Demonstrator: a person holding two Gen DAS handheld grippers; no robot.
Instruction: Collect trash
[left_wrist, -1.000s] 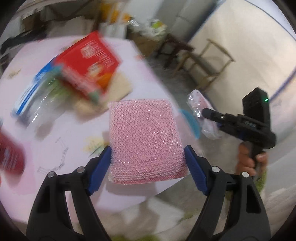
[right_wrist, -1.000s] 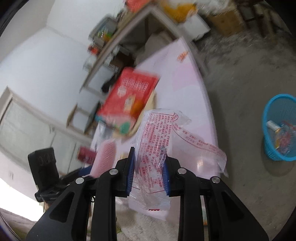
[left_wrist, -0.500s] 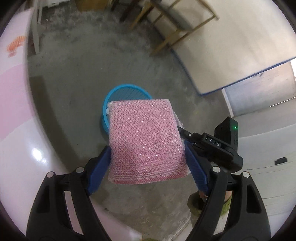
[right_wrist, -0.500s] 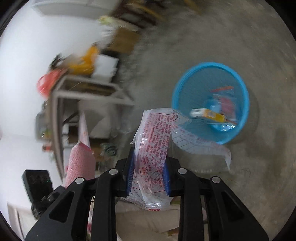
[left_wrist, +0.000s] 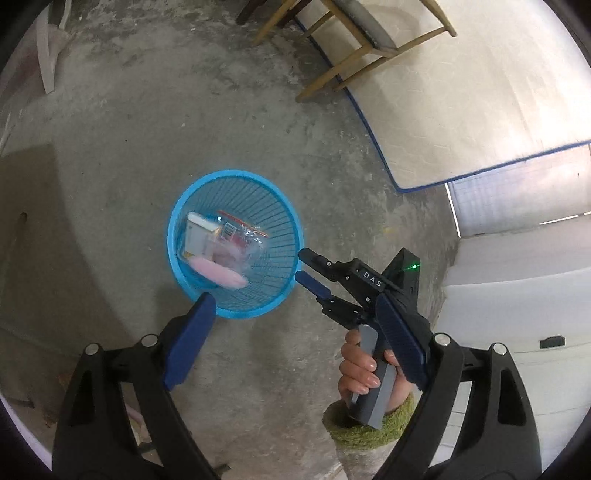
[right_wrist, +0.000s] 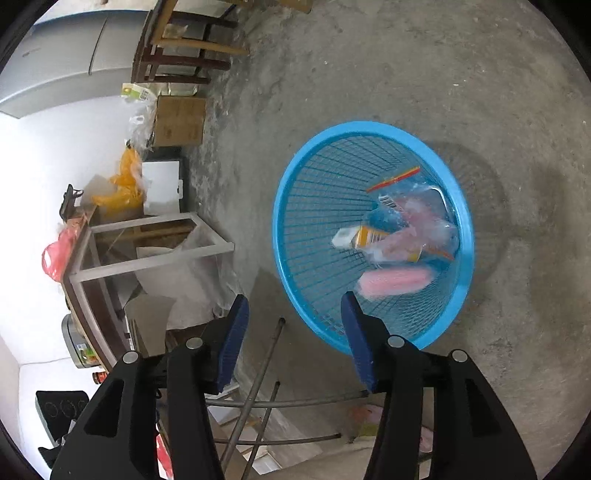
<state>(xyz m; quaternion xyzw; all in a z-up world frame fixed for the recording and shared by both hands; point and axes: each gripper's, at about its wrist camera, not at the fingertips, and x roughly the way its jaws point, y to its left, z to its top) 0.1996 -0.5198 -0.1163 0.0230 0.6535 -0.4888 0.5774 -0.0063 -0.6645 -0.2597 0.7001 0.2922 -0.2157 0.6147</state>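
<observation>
In blue basket (left_wrist: 236, 177): pink sponge (left_wrist: 218, 272), wrappers (left_wrist: 240, 236).

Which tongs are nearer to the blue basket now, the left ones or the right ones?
Right. The right tongs reach the blue basket at its rim, open. The left tongs hang open on its near side; how high, I cannot tell.

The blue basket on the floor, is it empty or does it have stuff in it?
It has stuff in it. The blue basket holds a pink sponge, a small carton and crinkly clear wrappers, well below the rim.
</observation>
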